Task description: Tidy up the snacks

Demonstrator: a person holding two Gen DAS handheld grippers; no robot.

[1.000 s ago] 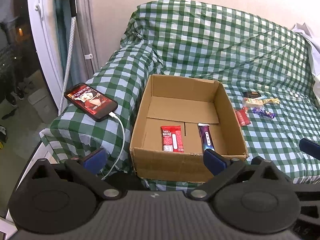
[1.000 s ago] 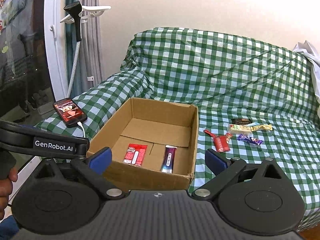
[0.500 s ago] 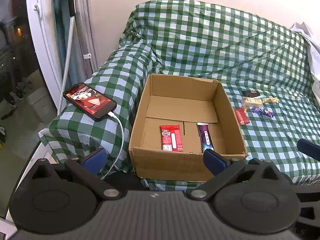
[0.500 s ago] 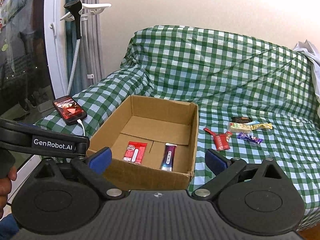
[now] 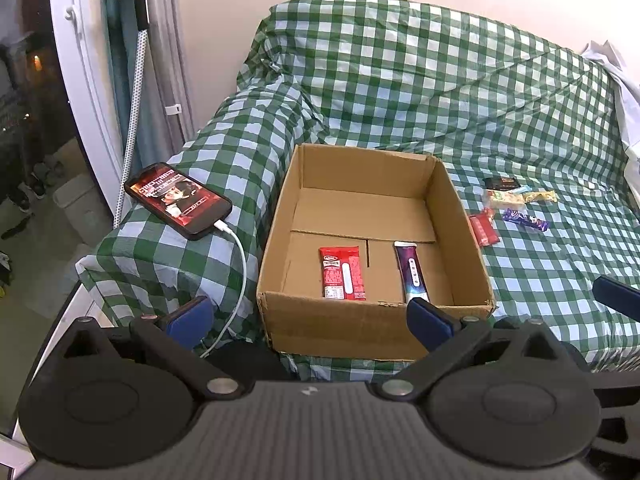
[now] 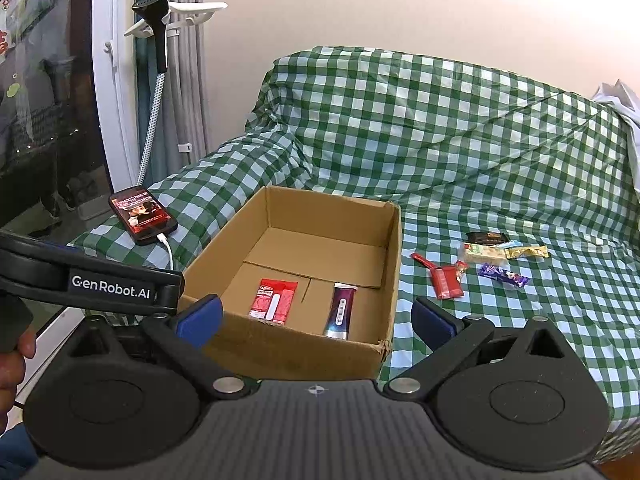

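The left black two-finger tongs with blue pads [image 5: 308,316] are spread wide, gripping nothing, held level and pointing forward. The right black two-finger tongs with blue pads [image 6: 316,318] are likewise spread wide and grip nothing. In the right wrist view, the left tongs' black body crosses the left edge, with the person's left hand [image 6: 14,364] beneath it.

An open cardboard box [image 5: 374,322] is sitting at frame centre on the green checked cover. Inside, a red packet [image 5: 342,273] and a purple bar [image 5: 411,271] are lying flat, side by side and apart, near the front wall. Right of the box, loose snacks are lying clustered: red wrapper [image 6: 447,281], purple wrapper [image 6: 503,275], pale bar [image 6: 483,253], yellow wrapper [image 6: 526,251], dark packet [image 6: 486,237].
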